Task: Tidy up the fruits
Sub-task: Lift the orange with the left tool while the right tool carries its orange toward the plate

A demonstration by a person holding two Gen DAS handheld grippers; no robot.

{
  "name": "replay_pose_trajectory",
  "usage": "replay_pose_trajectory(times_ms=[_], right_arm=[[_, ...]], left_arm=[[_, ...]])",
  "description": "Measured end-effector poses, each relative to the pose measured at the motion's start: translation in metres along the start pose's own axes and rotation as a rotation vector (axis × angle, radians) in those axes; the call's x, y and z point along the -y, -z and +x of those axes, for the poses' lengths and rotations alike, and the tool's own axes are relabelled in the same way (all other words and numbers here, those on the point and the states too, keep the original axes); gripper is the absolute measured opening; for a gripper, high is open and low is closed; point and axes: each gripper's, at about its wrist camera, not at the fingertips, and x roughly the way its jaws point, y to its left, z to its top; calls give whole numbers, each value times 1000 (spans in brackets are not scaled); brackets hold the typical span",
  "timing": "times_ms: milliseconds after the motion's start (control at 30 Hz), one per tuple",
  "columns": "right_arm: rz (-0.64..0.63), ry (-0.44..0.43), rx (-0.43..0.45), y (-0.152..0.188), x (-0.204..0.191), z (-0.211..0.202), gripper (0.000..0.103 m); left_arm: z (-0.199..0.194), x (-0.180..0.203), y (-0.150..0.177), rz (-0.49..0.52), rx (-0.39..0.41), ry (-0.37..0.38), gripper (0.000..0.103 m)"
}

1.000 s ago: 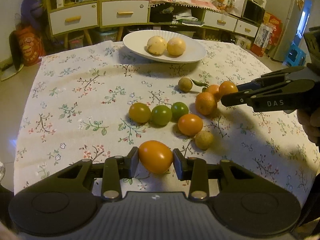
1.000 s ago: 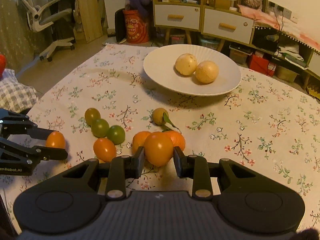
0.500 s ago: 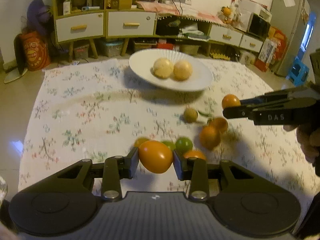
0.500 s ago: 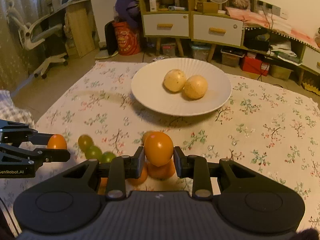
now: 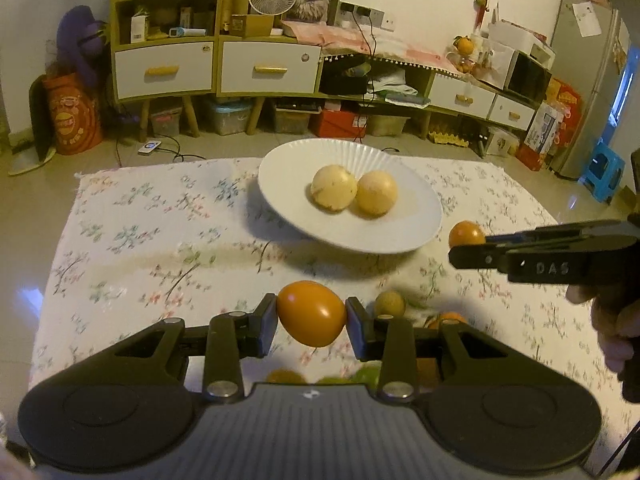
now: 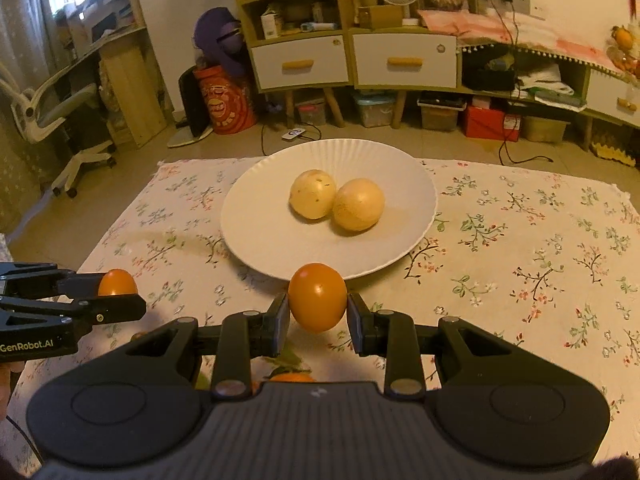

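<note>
Left claw (image 5: 311, 314) clamped on orange tomato (image 5: 311, 312) — right claw (image 6: 318, 300) likewise grips its orange fruit (image 6: 317, 297). Smooth, light, likely bruisable; hold across widest middle, gently.

Two pale round fruits (image 6: 336, 204) touch on the white plate (image 6: 256, 232); two orange ones (image 6: 317, 297) held aloft.

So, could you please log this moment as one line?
left gripper: shut on orange fruit | right gripper: shut on second orange fruit | plate: two pale fruits
</note>
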Motion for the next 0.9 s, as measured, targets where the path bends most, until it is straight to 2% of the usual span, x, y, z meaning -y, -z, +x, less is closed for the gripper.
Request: replay_pose_trajectory(times_ms=[400,567,700,900], right_arm=[[55,4,7,-17,19,14,28],[76,28,3,-27,28,30,28],[62,23,9,-32,31,38,28],[47,31,-4,-36,35,50,28]], left_arm=[[33,24,-28,4,20,-10,28],[49,36,-40,50,33,-15,28],[64,35,-48,19,26,-10,27],[79,43,-57,83,36,-33,27]])
